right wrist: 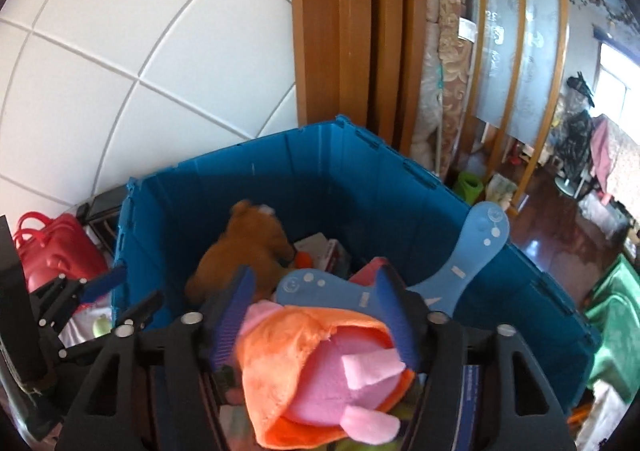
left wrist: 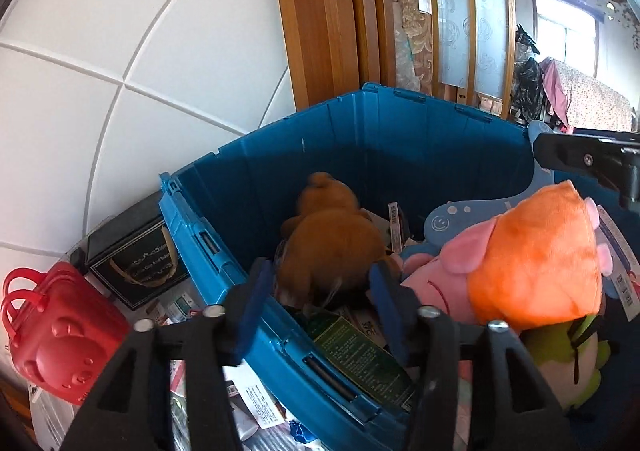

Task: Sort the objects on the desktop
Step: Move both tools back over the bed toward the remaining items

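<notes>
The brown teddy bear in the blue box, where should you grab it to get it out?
Probably by its round back. The brown teddy bear lies in the blue bin with its back up and its head toward the far wall, so coming from above, with the fingers on either side of the body, looks easiest. The bin's wall on its left and the pink plush on its right block a sideways reach.

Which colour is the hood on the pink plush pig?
Orange. The hood of the pink plush pig shows best in the right wrist view.

Tiled wall [left wrist: 120, 31], wooden doorframe [left wrist: 316, 11], perhaps rolled carpet [right wrist: 452, 51].
</notes>
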A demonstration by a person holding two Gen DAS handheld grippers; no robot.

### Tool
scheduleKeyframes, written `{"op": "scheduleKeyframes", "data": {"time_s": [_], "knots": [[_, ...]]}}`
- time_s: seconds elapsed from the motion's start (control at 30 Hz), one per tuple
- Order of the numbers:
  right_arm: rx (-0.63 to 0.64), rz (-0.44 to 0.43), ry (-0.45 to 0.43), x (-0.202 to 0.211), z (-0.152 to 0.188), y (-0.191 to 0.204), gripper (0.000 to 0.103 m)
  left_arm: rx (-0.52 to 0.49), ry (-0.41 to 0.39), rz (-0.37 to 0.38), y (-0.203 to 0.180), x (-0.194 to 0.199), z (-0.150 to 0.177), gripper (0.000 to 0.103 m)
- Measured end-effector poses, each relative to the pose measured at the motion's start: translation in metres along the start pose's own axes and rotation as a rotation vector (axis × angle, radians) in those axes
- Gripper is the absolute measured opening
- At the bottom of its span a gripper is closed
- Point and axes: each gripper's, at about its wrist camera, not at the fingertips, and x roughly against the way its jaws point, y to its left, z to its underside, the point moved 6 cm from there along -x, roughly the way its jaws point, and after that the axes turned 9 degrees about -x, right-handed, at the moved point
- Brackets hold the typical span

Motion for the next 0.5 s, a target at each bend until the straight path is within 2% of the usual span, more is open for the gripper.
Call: {"op": "scheduleKeyframes", "data": {"time_s": [0.17,0.27,0.4,0.5], "knots": [[0.017,0.031,0.001,0.007,0.003,0.000,0.092,0.000,-0.027,-0.001,-0.002,0.009,-0.001,0.063],[0.028,0.036,0.008,0.008,0.005,0.003,0.099,-0.001,-0.045,-0.010,-0.002,0.019,-0.003,0.066],[0.051,0.028,0.014,0.016,0.010,0.015,0.103,0.012,-0.070,-0.025,0.003,0.033,-0.002,0.077],[0.066,0.025,-0.006,0.029,0.013,0.024,0.103,0.026,-0.091,-0.040,0.010,0.047,0.002,0.077]]}}
